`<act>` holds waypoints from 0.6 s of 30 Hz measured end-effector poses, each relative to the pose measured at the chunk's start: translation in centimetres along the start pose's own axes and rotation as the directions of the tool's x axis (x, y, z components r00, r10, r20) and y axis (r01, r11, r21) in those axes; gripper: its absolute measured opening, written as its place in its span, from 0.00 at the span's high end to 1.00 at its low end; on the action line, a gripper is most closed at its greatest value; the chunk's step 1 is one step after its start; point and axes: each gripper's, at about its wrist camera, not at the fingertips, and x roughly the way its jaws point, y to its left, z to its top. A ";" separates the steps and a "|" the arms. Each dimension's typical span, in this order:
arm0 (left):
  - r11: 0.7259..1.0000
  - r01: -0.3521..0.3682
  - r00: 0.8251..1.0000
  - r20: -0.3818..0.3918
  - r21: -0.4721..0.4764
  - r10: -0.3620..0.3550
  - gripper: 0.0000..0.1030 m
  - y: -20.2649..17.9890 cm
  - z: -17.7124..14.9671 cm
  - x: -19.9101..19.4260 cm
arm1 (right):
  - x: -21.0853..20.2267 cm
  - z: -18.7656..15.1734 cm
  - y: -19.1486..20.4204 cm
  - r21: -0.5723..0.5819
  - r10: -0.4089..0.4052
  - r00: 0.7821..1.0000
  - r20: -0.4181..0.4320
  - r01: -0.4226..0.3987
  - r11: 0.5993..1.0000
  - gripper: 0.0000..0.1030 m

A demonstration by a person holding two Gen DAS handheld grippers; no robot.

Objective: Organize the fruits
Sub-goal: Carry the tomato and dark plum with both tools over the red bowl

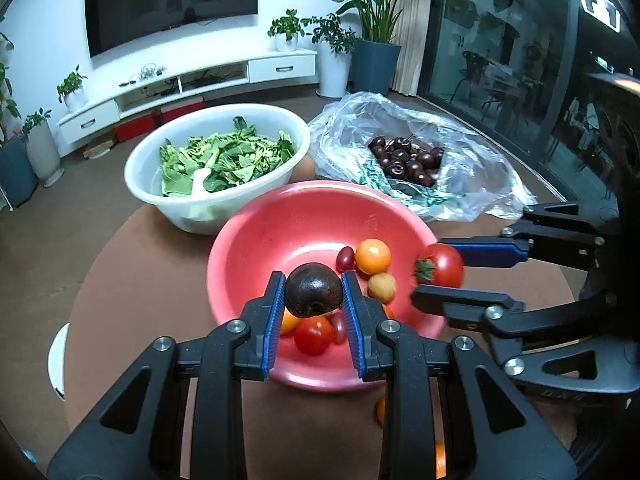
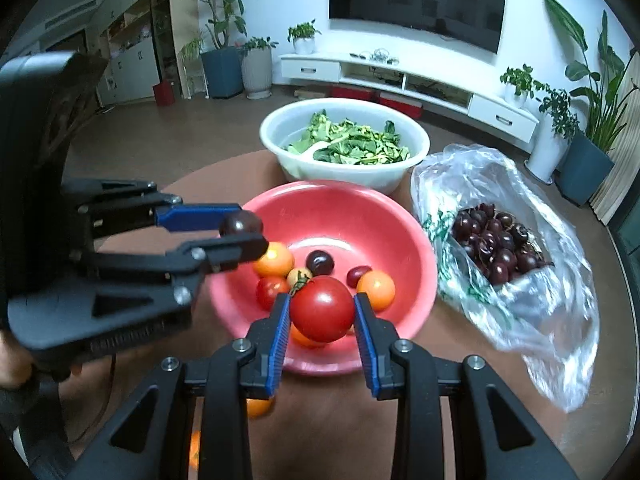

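Note:
My left gripper [image 1: 313, 290] is shut on a dark cherry [image 1: 313, 290], held above the near side of the red bowl [image 1: 256, 248]. My right gripper [image 2: 322, 308] is shut on a red tomato [image 2: 322, 309] with a green stem, also over that bowl [image 2: 404, 232]. The bowl holds several small tomatoes, orange [image 2: 376, 290], red [image 2: 272, 291] and yellow, plus one dark cherry [image 2: 320, 262]. In the left wrist view the right gripper [image 1: 440, 272] with the tomato [image 1: 440, 266] shows at the bowl's right rim. In the right wrist view the left gripper [image 2: 242, 232] with its cherry [image 2: 241, 224] shows at the left rim.
A white bowl [image 1: 160, 192] of green leaves stands behind the red one. A clear plastic bag [image 1: 472, 168] with several dark cherries [image 1: 408, 160] lies to the right. Orange fruits [image 2: 258, 407] lie on the brown round table [image 1: 140, 280] near its front edge.

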 end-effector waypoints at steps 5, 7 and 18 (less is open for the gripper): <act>1.000 -0.012 1.000 -0.027 0.001 0.012 0.75 0.2 0.2 3.4 | 3.3 0.7 -1.3 0.031 -0.018 0.999 -0.042 0.019 0.999 0.67; 1.000 -0.010 0.999 -0.032 -0.012 0.010 0.75 0.6 0.3 4.3 | 4.2 0.7 -1.8 0.043 -0.026 0.998 -0.052 0.028 0.999 0.67; 0.999 -0.039 0.999 -0.032 0.010 0.040 0.75 1.2 2.1 7.3 | 7.2 1.0 -2.6 0.029 -0.079 0.996 -0.052 0.080 0.996 0.66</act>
